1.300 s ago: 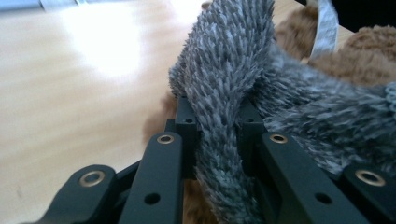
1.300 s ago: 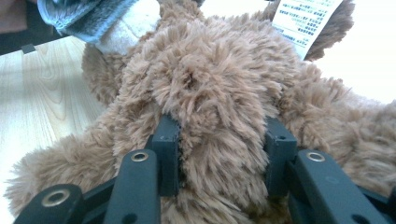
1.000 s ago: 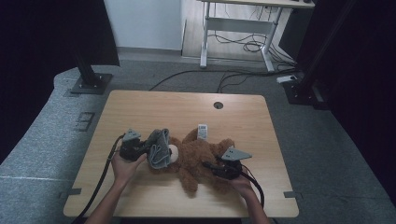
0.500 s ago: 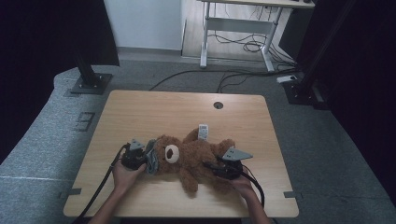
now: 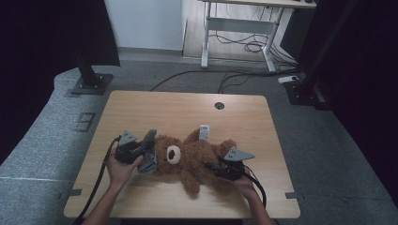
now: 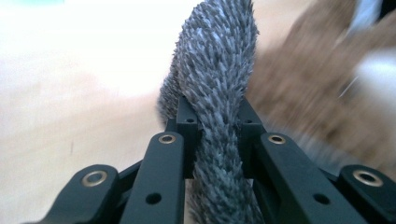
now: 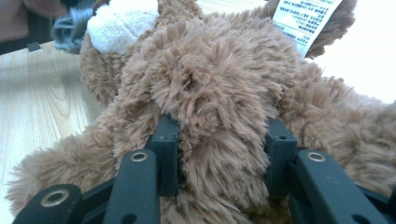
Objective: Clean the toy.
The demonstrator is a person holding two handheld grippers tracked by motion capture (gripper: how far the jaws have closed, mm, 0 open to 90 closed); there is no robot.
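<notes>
A brown teddy bear (image 5: 197,157) lies on its back across the wooden table (image 5: 178,108), head to the left, white muzzle up. My left gripper (image 5: 139,152) is by the bear's head, shut on a grey fuzzy cloth (image 5: 149,157). In the left gripper view the grey cloth (image 6: 217,70) stands pinched in my left gripper (image 6: 217,112), the blurred bear (image 6: 308,88) behind it. My right gripper (image 5: 213,166) is shut on the bear's lower body. In the right gripper view, brown bear fur (image 7: 210,60) bulges out of my right gripper (image 7: 222,133).
A white label (image 5: 204,131) sticks out from the bear's far side; the label (image 7: 306,18) shows printed text. A cable hole (image 5: 219,105) sits near the table's far edge. Cables trail from both grippers over the front edge. A black stand foot (image 5: 89,84) rests on the floor beyond the left corner.
The grey cloth has slid left off the bear's face, so the white muzzle shows. My left gripper dipped toward the front edge, then rose back. The right gripper has kept still.
</notes>
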